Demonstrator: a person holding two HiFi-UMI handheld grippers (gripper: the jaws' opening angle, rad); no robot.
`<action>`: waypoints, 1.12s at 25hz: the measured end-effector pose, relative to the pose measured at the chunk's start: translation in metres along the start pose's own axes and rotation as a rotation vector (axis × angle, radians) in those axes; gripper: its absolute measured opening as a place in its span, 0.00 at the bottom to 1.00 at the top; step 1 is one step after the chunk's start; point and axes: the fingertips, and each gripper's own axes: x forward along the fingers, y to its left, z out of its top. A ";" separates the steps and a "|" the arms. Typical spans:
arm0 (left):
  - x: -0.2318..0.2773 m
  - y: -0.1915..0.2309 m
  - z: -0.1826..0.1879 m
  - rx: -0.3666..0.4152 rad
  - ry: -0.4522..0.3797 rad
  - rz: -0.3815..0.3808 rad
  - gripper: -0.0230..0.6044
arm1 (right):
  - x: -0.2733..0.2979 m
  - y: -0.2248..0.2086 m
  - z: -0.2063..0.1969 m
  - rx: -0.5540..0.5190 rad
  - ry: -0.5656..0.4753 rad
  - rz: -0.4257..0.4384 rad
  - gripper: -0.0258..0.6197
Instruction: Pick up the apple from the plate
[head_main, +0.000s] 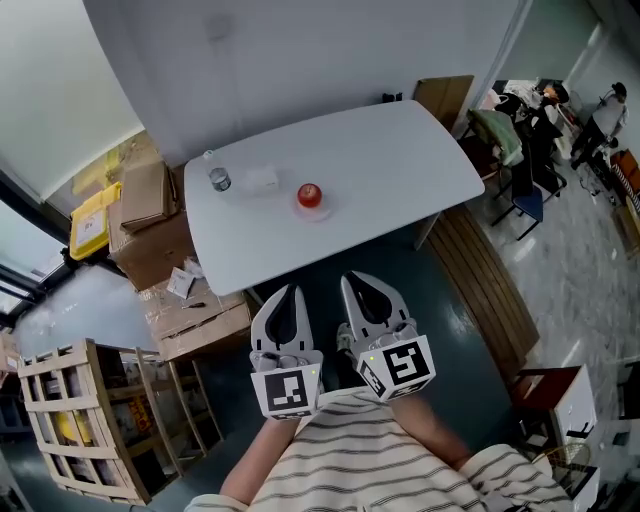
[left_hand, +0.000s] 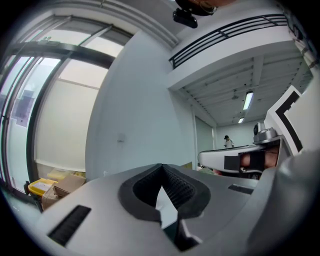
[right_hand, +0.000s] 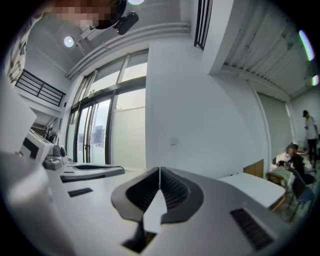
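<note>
Apple (head_main: 309, 194) sits red and upright on a small pale plate (head_main: 321, 211), a little left of the middle of the white tabletop (head_main: 400, 160) in the upper half of the head view. To its left on the same tabletop stand a small clear bottle (head_main: 218, 178) and, between bottle and apple, a pale flat item (head_main: 261, 180) too faint to identify.

Both tongs are below the tabletop's near edge in that view, well apart from the apple, side by side and pointing toward the table. The left tongs (head_main: 292, 291) are clenched on nothing: in the left gripper view (left_hand: 161, 165) the two ribbed pads meet at their tips, with only wall and tabletop showing beyond them. The right tongs (head_main: 351, 278) are likewise clenched and empty, their pads closed tip to tip in the right gripper view (right_hand: 159, 169). Striped sleeves (head_main: 380, 455) fill the bottom of the head view.

Cardboard boxes (head_main: 150, 200) and a yellow bin (head_main: 95, 220) are stacked at the left, beyond the table's left end, with a wooden crate (head_main: 70, 420) in the lower left corner.
</note>
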 end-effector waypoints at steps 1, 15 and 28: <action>0.008 0.002 -0.002 0.001 0.001 0.007 0.04 | 0.007 -0.005 -0.001 -0.002 -0.002 0.007 0.06; 0.139 0.019 -0.029 -0.021 0.059 0.109 0.04 | 0.121 -0.092 -0.022 0.012 0.050 0.156 0.06; 0.198 0.011 -0.047 0.027 0.095 0.194 0.04 | 0.167 -0.151 -0.047 0.041 0.095 0.226 0.06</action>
